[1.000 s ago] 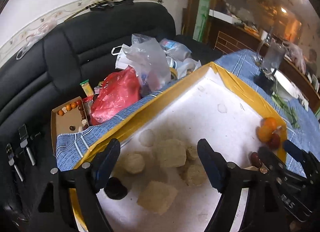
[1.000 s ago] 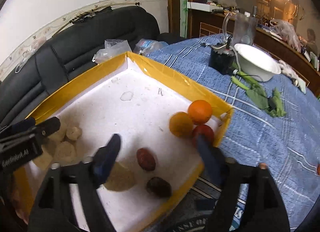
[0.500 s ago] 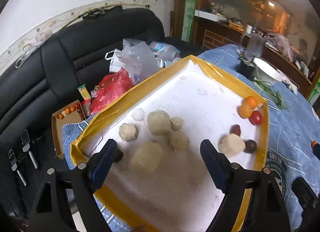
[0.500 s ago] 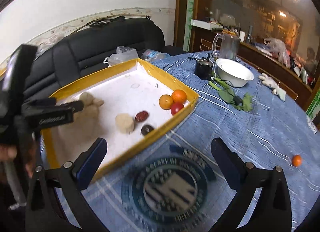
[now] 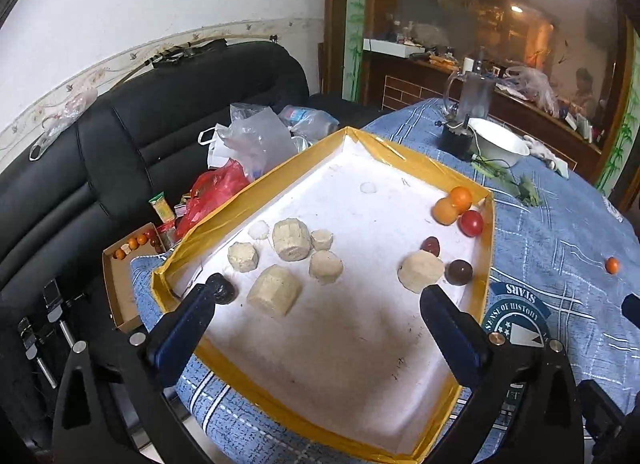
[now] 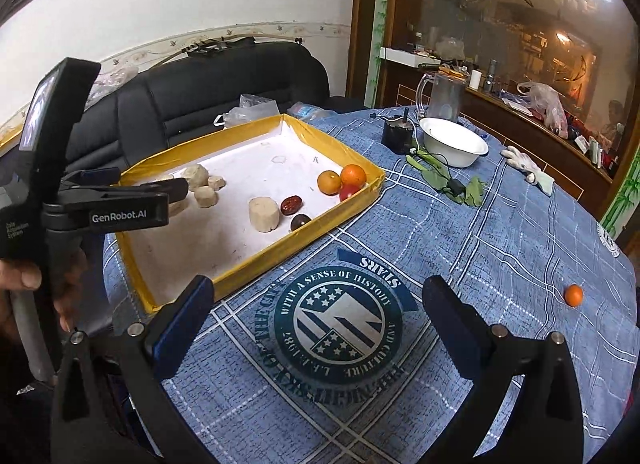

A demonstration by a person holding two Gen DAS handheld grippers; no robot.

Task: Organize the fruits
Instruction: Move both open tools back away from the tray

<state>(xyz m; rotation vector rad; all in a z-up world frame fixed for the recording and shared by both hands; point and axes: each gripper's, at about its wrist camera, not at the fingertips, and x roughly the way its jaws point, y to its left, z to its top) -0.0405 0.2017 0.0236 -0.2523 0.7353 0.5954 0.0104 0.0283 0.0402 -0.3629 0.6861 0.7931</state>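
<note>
Fruits, pale chunks, yellow-rimmed tray

Both views evenly lit by soft, diffuse room light; exposure good on the white tray floor, no blown highlights there. Yellow tape on the tray rim behind the oranges shows mild specular glare. Shadows under the fruit faint and short. Glass cabinet beyond the tray is dim, warm-toned, with small lamp reflections. Strong fisheye bowing; black vignette at all corners. Focus sharp on the tray; the near gripper fingers slightly soft. No motion blur.
</note>
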